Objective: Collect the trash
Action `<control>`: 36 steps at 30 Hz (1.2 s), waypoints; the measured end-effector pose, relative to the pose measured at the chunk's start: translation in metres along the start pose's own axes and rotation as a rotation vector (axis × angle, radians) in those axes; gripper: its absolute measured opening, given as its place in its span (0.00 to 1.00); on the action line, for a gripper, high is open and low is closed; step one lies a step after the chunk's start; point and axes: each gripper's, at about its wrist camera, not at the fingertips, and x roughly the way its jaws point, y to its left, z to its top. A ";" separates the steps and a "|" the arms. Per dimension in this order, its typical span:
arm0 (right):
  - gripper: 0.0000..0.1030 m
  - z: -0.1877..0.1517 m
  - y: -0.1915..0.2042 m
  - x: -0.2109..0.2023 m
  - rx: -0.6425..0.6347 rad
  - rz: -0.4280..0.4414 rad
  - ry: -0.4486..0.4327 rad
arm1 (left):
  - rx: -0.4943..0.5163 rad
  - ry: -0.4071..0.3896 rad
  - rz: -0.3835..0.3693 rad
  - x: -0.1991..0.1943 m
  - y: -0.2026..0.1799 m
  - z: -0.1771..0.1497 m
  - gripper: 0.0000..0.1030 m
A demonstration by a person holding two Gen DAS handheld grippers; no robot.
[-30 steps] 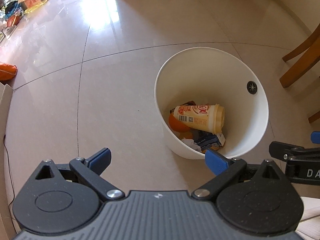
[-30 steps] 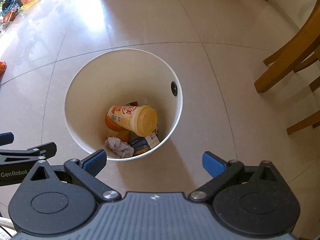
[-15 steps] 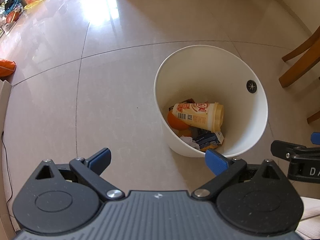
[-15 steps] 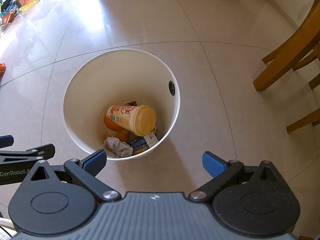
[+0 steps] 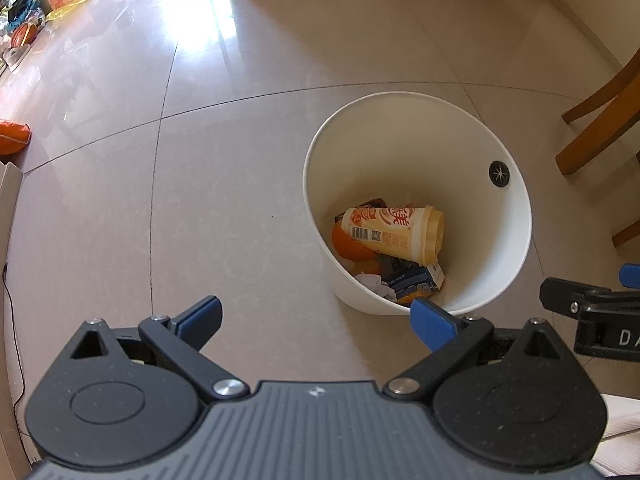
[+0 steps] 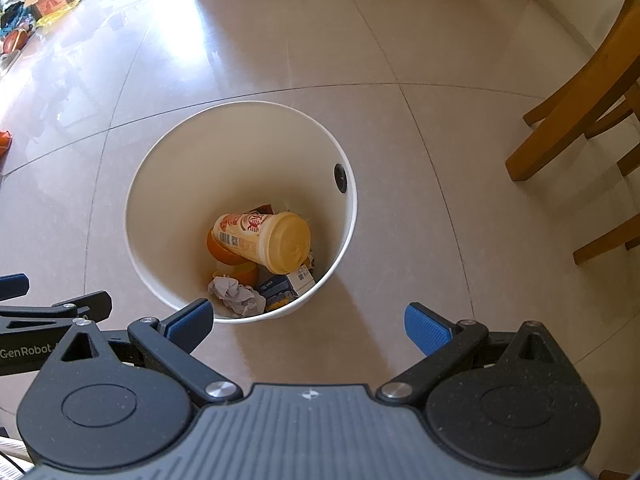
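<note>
Round white plastic bin [image 6: 160,200] on tiled floor [image 6: 420,40], holding yellow printed cup [image 6: 260,238] (on its side), crumpled grey tissue [image 6: 236,296], blue carton [image 6: 280,284], orange peel [image 6: 218,250]; left hand-held gripper [image 5: 316,316] and right hand-held gripper [image 6: 308,324] both spread, empty.

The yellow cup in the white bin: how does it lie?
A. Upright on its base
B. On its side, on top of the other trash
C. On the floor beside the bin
B: the yellow cup lies on its side over the other trash inside the white bin.
</note>
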 end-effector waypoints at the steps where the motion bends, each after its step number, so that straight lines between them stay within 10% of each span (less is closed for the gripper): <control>1: 1.00 0.000 0.000 0.000 0.002 0.001 0.001 | -0.002 0.001 -0.003 0.000 0.000 0.000 0.97; 36: 1.00 0.001 -0.001 0.001 0.004 -0.003 0.006 | -0.003 0.007 -0.017 -0.004 0.006 -0.001 0.97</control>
